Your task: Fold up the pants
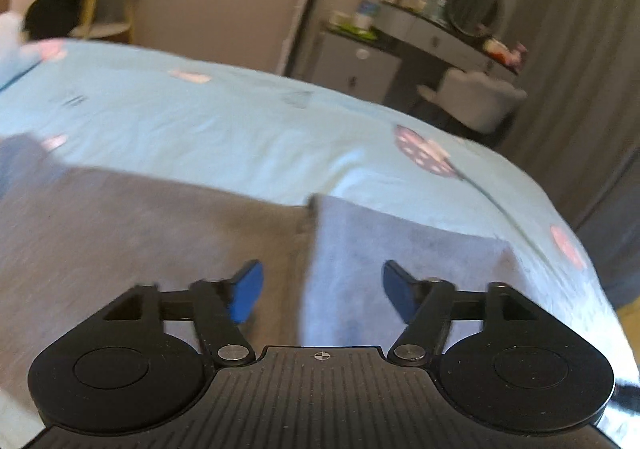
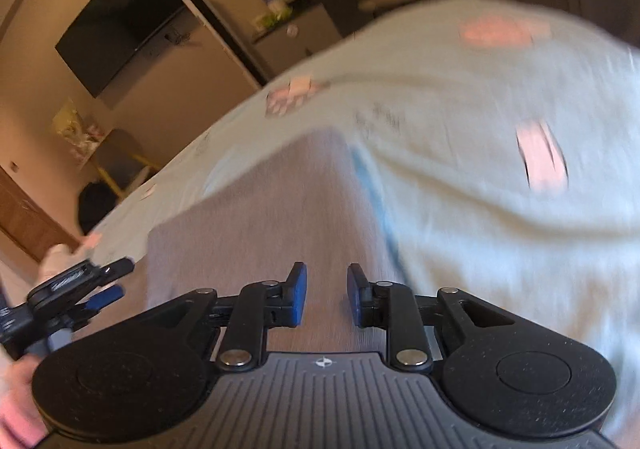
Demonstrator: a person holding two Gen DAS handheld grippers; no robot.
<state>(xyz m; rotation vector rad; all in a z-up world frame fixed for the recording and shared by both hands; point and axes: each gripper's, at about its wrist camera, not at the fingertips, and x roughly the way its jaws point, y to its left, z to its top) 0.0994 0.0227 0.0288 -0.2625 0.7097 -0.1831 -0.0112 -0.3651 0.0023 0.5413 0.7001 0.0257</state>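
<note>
Pants, soft grey knit, flat on wrinkled pale-blue bedsheet

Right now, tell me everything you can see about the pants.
The pants are soft grey knit, lying flat on the light blue bedsheet. The left view shows a flap laid over them; the right view shows one long grey strip. Both grippers, left and right, are over them, open, holding nothing. Blur hides waistband and seams.

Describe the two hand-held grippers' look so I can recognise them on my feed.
Both match: the left hand-held gripper and right hand-held gripper have matte black ribbed bodies, round side discs, silver pivot pins, a small crosshair mark and blue finger pads.
</note>
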